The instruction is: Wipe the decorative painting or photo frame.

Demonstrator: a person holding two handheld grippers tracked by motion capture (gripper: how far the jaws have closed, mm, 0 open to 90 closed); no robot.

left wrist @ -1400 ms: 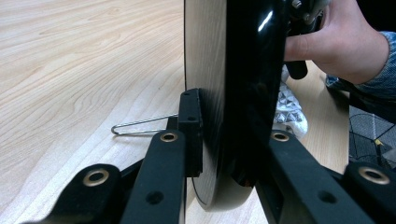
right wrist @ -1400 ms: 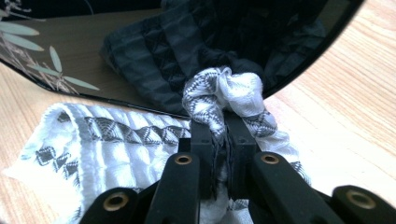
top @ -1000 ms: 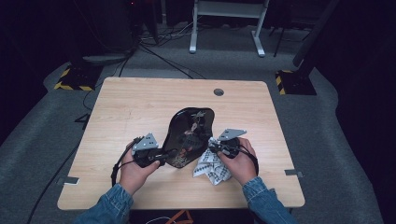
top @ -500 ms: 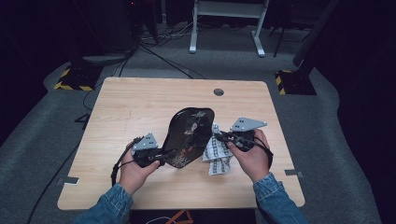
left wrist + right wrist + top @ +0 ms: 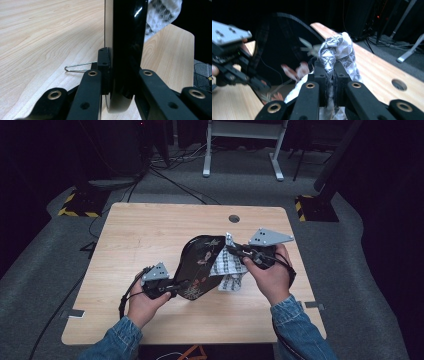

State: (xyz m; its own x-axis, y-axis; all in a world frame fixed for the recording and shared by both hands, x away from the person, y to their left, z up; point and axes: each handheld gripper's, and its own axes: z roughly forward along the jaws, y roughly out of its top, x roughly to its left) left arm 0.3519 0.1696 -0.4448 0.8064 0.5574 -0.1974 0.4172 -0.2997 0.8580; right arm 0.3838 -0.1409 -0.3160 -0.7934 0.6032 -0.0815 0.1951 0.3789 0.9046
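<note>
Left gripper [image 5: 176, 287] is clamping the rim of a glossy black oval plate [image 5: 200, 265] with floral decoration, holding it tilted on edge. Right gripper [image 5: 239, 253] is pinching a bunched white-and-black patterned cloth [image 5: 227, 265] against the plate's face

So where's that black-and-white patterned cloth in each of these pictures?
High view: the cloth hangs right of centre, pinched by the right gripper, beside the black tray.
Left gripper view: top right corner, behind the tray's edge.
Right gripper view: centre, bunched between the jaws.
Shared landmark: the black tray, which shows in all three.
</note>
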